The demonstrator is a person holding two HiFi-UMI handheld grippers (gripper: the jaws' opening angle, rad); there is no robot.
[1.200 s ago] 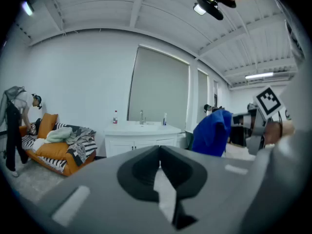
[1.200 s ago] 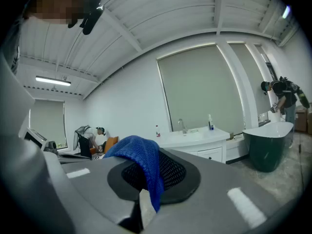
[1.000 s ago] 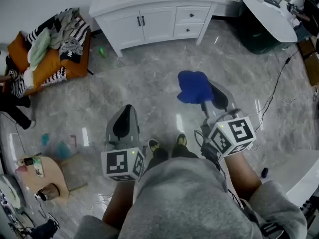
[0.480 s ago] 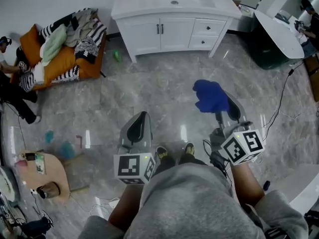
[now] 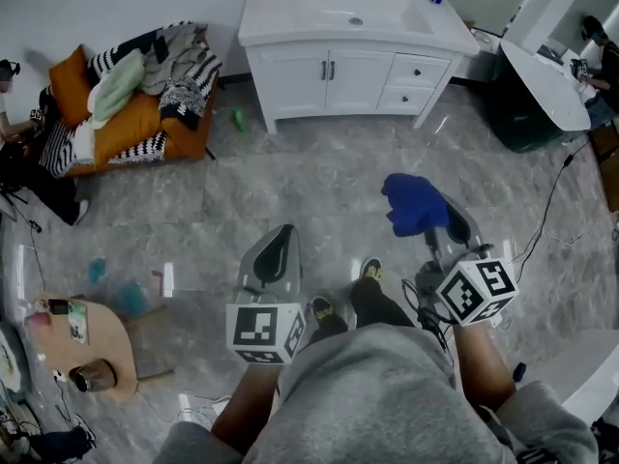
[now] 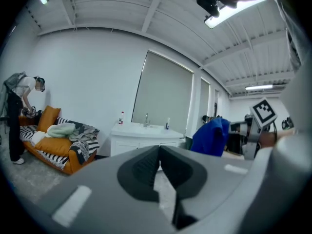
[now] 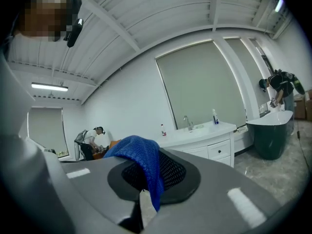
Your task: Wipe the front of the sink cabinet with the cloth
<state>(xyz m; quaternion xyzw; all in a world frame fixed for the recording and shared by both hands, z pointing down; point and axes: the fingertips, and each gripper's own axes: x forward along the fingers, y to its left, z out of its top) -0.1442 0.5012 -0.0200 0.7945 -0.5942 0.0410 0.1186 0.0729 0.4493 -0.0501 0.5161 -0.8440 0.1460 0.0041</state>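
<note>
The white sink cabinet (image 5: 348,75) stands against the far wall, with two doors and two drawers on its front; it also shows as the cabinet (image 6: 139,139) and the cabinet (image 7: 207,143) in the gripper views. A blue cloth (image 5: 414,204) hangs from my right gripper (image 5: 440,222), which is shut on it; the cloth (image 7: 141,162) drapes over the jaws. My left gripper (image 5: 276,251) is shut with nothing in it, low at centre left. Both grippers are well short of the cabinet, over the floor.
An orange sofa (image 5: 126,124) piled with clothes sits left of the cabinet. A green item (image 5: 239,118) lies on the floor by the cabinet's left leg. A dark tub (image 5: 527,95) stands at right, a small round table (image 5: 82,341) at lower left. People stand at both sides.
I have walked toward the cabinet: it now shows lower and fuller in the head view. Both grippers kept their pose, the cloth still held.
</note>
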